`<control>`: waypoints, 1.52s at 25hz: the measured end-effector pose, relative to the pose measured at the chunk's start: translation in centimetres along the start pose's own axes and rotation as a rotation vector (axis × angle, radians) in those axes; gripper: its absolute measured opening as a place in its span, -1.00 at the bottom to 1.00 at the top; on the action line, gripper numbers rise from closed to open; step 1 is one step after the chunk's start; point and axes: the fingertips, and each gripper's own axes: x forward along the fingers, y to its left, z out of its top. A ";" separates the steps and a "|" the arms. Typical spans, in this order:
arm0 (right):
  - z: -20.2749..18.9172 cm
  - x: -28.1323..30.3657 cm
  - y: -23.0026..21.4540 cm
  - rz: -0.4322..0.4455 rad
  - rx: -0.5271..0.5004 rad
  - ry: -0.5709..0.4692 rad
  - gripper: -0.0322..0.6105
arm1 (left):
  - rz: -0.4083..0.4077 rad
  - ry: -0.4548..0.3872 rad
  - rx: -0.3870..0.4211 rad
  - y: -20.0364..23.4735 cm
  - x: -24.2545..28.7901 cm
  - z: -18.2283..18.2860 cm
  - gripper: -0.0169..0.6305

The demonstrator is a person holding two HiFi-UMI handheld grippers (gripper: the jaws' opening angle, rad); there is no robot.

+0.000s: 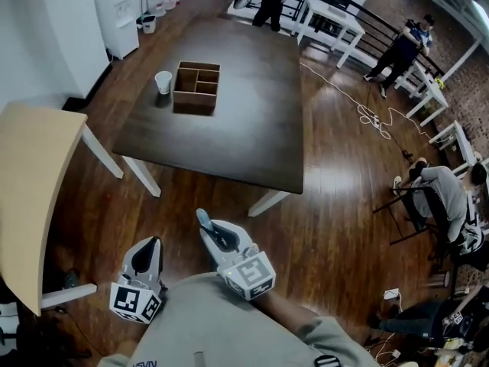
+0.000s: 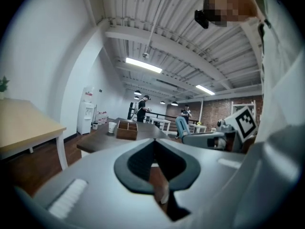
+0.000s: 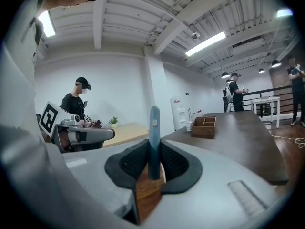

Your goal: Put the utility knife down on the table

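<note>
While the knife is clamped between the jaws of your right gripper, nothing of the task is finished. The jaws are drawn in narrow on the blue handle, which stands up past the pads. In the head view the knife pokes out ahead of the gripper, over the wooden floor and short of the dark tabletop.

Your left gripper is beside the right one, close to your body. Its jaws are together at the tips with nothing between them, so it takes no part in the carry.

On the tabletop a wooden box and a paper cup stand near the far left. The near half and the right side are bare, so there looks to be plenty of room to set the knife down.

What is left, by my reading, is nearly the whole job. You have to close the gap to the tabletop, bring the knife over a bare part, lower it until it rests there, then open the right jaws and draw back. The knife is only in hand.
</note>
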 end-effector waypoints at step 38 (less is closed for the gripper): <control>-7.2 11.0 -35.5 -0.284 0.120 0.350 -0.67 | -0.297 0.274 0.152 -0.6 35.6 0.9 -0.94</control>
